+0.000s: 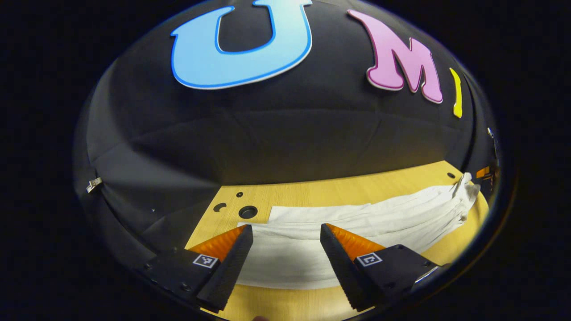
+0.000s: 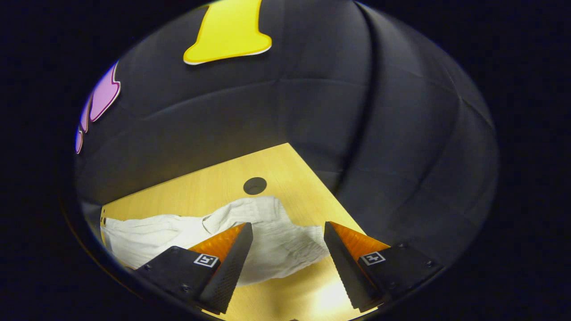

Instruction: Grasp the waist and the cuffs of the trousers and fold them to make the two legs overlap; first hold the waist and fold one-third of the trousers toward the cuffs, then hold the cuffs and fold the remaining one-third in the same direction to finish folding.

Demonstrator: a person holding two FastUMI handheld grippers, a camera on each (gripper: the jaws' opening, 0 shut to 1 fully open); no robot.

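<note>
Crumpled cloth trousers (image 1: 357, 223), wood-grain table (image 1: 312, 191)

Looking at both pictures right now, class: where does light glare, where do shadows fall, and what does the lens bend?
Right gripper view: lamp glare on the table in front of the trousers. Left gripper view: the table edge curves from fisheye distortion; the trousers are evenly lit, the wall dim. Both views look sharp.

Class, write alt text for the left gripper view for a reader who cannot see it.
White trousers lie flat across a wooden table, and the open left claw hovers over their near end, touching nothing. Small round holes mark the table's far corner.
</note>
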